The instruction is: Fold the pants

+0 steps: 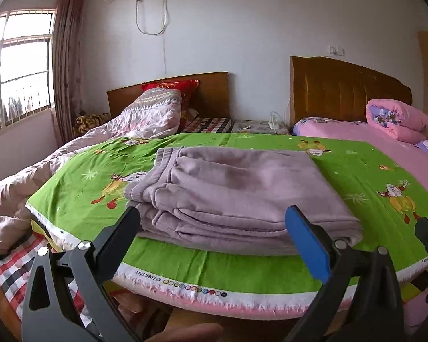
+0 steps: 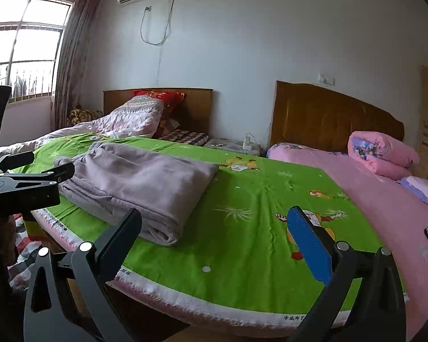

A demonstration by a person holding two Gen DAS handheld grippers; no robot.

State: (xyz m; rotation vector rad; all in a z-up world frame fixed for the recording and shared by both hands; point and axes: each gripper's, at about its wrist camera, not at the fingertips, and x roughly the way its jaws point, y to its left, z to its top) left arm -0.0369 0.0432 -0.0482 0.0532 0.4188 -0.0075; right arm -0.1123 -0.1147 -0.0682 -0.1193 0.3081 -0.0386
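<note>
Judging the fold done: thick mauve fleece pants [image 1: 242, 193] sit stacked on the green cartoon-print bedsheet [image 1: 356, 171], left tongs [image 1: 214, 238] and right tongs [image 2: 214, 239] both wide and empty, so I'd only square the near edge.

Printed marks on the green cartoon sheet's white selvedge

In the left wrist view the near edge of the green cartoon sheet [image 1: 242, 273] carries "11y13081723" [image 1: 147, 274] beside a row of colour dots [image 1: 195, 287]. In the right wrist view the same edge shows Chinese characters [image 2: 295, 317] near its right end, too small to read reliably.
</note>
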